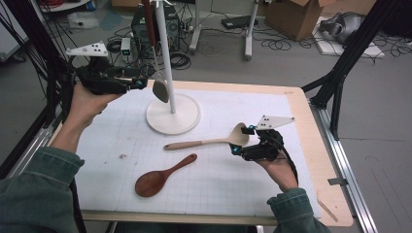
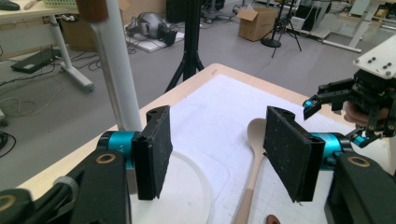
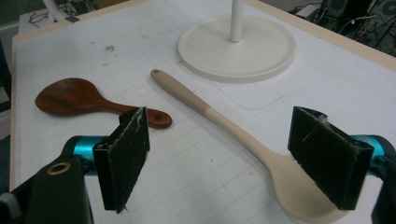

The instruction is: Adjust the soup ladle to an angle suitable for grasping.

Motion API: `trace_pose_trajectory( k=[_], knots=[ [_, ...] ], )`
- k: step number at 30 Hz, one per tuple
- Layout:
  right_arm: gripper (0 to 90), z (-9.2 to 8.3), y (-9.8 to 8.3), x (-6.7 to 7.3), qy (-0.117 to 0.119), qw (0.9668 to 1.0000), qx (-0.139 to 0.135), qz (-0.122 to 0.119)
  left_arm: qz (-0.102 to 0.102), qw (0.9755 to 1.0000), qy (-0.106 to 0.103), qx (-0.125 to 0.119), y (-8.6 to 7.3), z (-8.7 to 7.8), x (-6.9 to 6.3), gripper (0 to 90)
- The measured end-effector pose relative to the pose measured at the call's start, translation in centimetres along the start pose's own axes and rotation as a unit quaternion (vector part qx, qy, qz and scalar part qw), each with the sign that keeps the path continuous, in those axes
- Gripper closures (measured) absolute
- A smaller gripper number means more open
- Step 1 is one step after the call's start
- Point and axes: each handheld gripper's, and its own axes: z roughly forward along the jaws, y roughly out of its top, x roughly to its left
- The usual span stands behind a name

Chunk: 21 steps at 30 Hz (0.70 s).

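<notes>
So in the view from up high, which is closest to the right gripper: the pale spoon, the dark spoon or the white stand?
From the right gripper:
1. Pale wooden spoon, its bowl right beside the jaws.
2. Dark wooden spoon, lower left on the mat.
3. White stand, its round base farther back; nearly as close as the dark spoon.

Both grippers are black-bodied, each carrying a grey three-cornered plate dotted with small dark screws on top. The left gripper [image 2: 215, 154] has flat black foam pads [image 2: 154, 149] on teal collars behind them, with brass-ringed holes in the arms below. The right gripper [image 3: 233, 163] matches it, its pads [image 3: 123, 154] scuffed whitish at the edges. Both sleeves [image 1: 34, 194] are dark green denim with stitched cuffs.
</notes>
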Motion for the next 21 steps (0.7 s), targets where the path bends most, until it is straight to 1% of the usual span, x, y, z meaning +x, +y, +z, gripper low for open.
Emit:
trace_pose_trajectory(
  k=[1, 4, 7, 8, 11, 15, 17, 20, 21],
  knots=[
    [20.2, 0.1, 0.0, 0.0, -0.002, 1.0, 0.002, -0.004, 0.0, 1.0, 0.0, -0.001, -0.4, 0.0, -0.2, 39.7],
    [20.2, 0.5, 0.0, -0.1, 0.0, 0.9999, 0.013, -0.004, -0.003, 1.0, 0.002, -0.002, -1.8, 0.0, -0.8, 37.8],
    [20.2, 0.6, 0.0, 0.0, -0.001, 0.9999, 0.014, -0.008, -0.004, 1.0, 0.005, -0.001, -3.3, -0.1, -1.4, 36.4],
    [20.2, 0.6, 0.0, 0.0, -0.002, 0.9998, 0.016, -0.01, -0.009, 0.9999, 0.005, -0.005, -3.9, -0.1, -1.5, 36.2],
    [20.2, 0.8, -0.1, -0.1, -0.001, 0.9996, 0.025, -0.012, -0.012, 0.9999, 0.007, 0.0, -5.3, -0.3, -1.7, 34.7],
    [20.2, 1.1, -0.1, -0.2, -0.003, 0.9995, 0.029, -0.013, -0.02, 0.9998, 0.007, 0.007, -7.2, -0.4, -2.0, 31.8],
    [20.2, 1.4, -0.1, -0.1, -0.001, 0.9993, 0.034, -0.013, -0.021, 0.9996, 0.013, 0.009, -7.9, -0.5, -2.1, 28.2],
    [20.2, 1.9, -0.1, -0.3, -0.001, 0.9991, 0.039, -0.014, -0.024, 0.9996, 0.013, 0.006, -8.8, -0.9, -2.2, 27.6],
    [20.2, 2.0, -0.1, -0.3, 0.0, 0.999, 0.042, -0.015, -0.024, 0.9995, 0.018, 0.007, -9.1, -1.0, -2.3, 26.7]
  ],
)
